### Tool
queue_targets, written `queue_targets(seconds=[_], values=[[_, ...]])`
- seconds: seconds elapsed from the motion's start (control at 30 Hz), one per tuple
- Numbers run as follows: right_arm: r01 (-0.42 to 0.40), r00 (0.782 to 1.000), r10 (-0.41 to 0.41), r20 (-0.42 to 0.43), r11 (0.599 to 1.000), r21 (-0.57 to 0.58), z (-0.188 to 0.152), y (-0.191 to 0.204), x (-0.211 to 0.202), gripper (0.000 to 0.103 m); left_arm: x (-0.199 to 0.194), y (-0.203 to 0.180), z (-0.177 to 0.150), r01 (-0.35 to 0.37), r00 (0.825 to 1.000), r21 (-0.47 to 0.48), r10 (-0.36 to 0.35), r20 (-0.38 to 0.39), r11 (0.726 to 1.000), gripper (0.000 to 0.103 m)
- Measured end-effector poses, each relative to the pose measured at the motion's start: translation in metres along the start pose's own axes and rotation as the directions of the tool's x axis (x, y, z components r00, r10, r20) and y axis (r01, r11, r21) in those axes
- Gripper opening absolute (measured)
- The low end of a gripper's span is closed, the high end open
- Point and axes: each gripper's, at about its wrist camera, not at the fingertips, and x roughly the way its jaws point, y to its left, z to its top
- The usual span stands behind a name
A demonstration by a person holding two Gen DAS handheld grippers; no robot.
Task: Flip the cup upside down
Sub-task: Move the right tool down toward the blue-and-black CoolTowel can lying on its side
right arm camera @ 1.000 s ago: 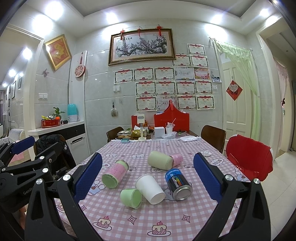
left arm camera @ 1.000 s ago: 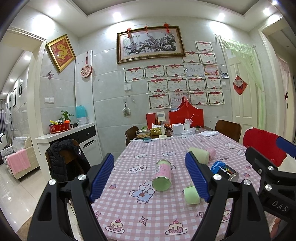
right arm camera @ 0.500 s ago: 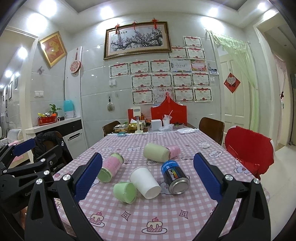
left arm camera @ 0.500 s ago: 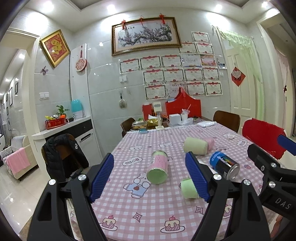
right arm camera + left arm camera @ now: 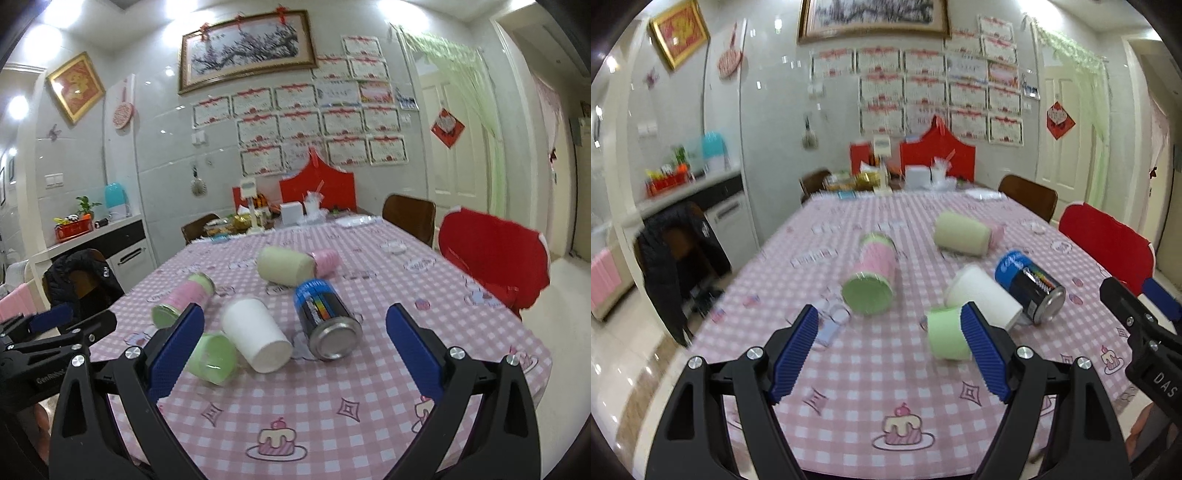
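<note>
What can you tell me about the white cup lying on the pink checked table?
The white cup is plain and unmarked, seemingly paper, and tapered. It lies on its side on the tablecloth, its narrower closed base turned toward the cameras and its wider mouth end pointing away. A small green cup lies against its left side; a blue and black can lies close on its right, and contact there is unclear. Neither tool holds it.

**Cups and cans lay tipped on the table**

The left gripper (image 5: 888,352) hovered with jaws wide apart over the table (image 5: 871,373). A white cup (image 5: 979,291) lay beside a green cup (image 5: 943,332), apparently touching the blue can (image 5: 1028,284).
</note>
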Motion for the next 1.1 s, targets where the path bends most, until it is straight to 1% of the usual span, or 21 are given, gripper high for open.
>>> queue_targets(seconds=[0.13, 0.27, 0.43, 0.5, 0.67, 0.8, 0.87, 0.97, 1.1], values=[[0.01, 0.999, -0.009, -0.038, 1.0, 0.023, -0.007, -0.01, 0.013, 0.095, 0.027, -0.008, -0.01, 0.047, 0.996, -0.01, -0.047, -0.074, 0.999, 0.078], [0.022, 0.998, -0.019, -0.062, 0.999, 0.038, -0.011, -0.018, 0.025, 0.095, 0.05, -0.023, -0.014, 0.114, 0.984, -0.013, -0.115, -0.134, 0.993, 0.078], [0.046, 0.995, -0.041, -0.092, 0.997, 0.057, -0.013, -0.032, 0.039, 0.095, 0.068, -0.035, -0.01, 0.132, 0.977, -0.016, -0.132, -0.167, 0.991, 0.078], [0.059, 0.994, -0.053, -0.099, 0.996, 0.062, -0.012, -0.038, 0.042, 0.095, 0.075, -0.04, -0.002, 0.155, 0.969, -0.037, -0.16, -0.187, 0.987, 0.078], [0.103, 0.99, -0.094, -0.107, 0.991, 0.08, -0.001, -0.057, 0.053, 0.095, 0.094, -0.061, 0.017, 0.233, 0.942, -0.093, -0.248, -0.226, 0.968, 0.078], [0.162, 0.983, -0.15, -0.104, 0.98, 0.113, 0.007, -0.08, 0.058, 0.095, 0.11, -0.089, 0.034, 0.251, 0.932, -0.101, -0.269, -0.242, 0.963, 0.078], [0.188, 0.979, -0.173, -0.11, 0.971, 0.144, 0.01, -0.095, 0.059, 0.095, 0.119, -0.104, 0.042, 0.264, 0.924, -0.105, -0.282, -0.258, 0.959, 0.078], [0.23, 0.97, -0.209, -0.123, 0.955, 0.186, 0.014, -0.116, 0.062, 0.095, 0.134, -0.131, 0.05, 0.285, 0.909, -0.097, -0.301, -0.288, 0.954, 0.078], [0.259, 0.963, -0.231, -0.141, 0.938, 0.232, 0.018, -0.14, 0.066, 0.095, 0.154, -0.159, 0.051, 0.298, 0.887, -0.08, -0.307, -0.344, 0.951, 0.078]])
